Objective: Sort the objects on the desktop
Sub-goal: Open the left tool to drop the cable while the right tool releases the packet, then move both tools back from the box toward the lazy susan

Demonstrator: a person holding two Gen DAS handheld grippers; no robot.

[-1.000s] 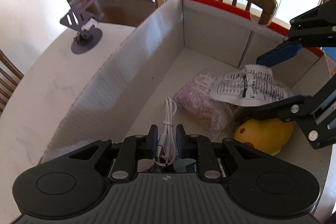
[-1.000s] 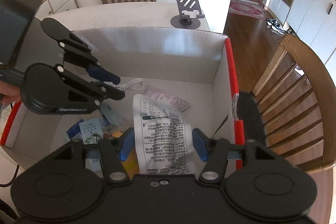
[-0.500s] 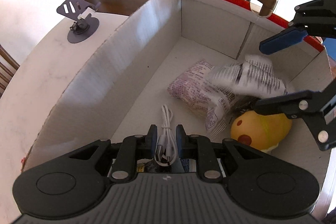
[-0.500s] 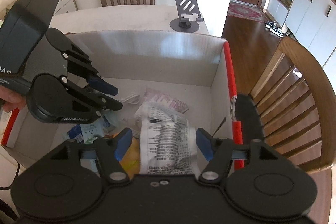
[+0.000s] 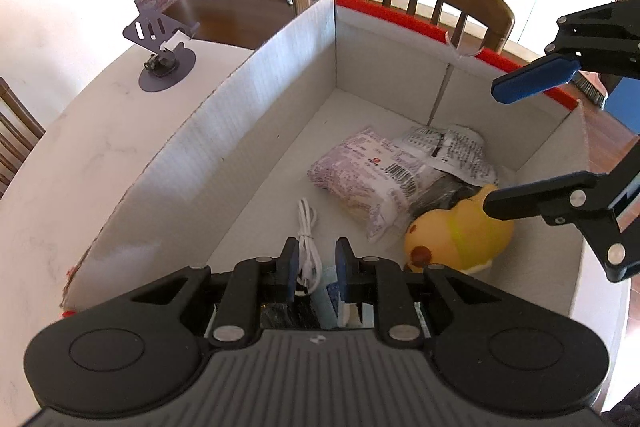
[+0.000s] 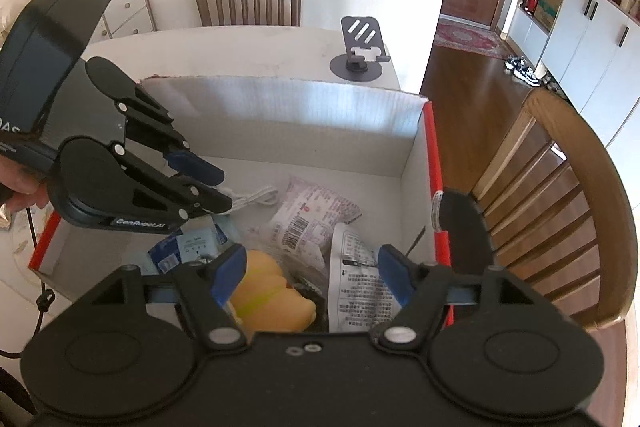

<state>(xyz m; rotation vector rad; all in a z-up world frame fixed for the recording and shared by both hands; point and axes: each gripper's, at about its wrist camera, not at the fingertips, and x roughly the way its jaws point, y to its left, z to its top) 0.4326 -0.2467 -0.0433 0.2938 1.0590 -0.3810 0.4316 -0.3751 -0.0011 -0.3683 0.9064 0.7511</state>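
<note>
Left gripper (image 5: 313,269) jaws clamped on cable (image 5: 307,223), low in box (image 5: 248,131) near its table-edge wall. Right gripper (image 6: 310,273) jaws released, empty, above duck (image 6: 272,297). Risk: cable snags packets if dragged.

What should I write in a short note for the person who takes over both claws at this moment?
Left claw: shut on the white cable, held low inside the cardboard box; not released yet.
Right claw: open, empty, above the box.
In the box: white printed packet, pink packet, yellow duck toy, blue packets.
Done: the white printed packet lies in the box.
Left: let go of the cable. The phone stand stands outside on the table; probably it goes next.
</note>
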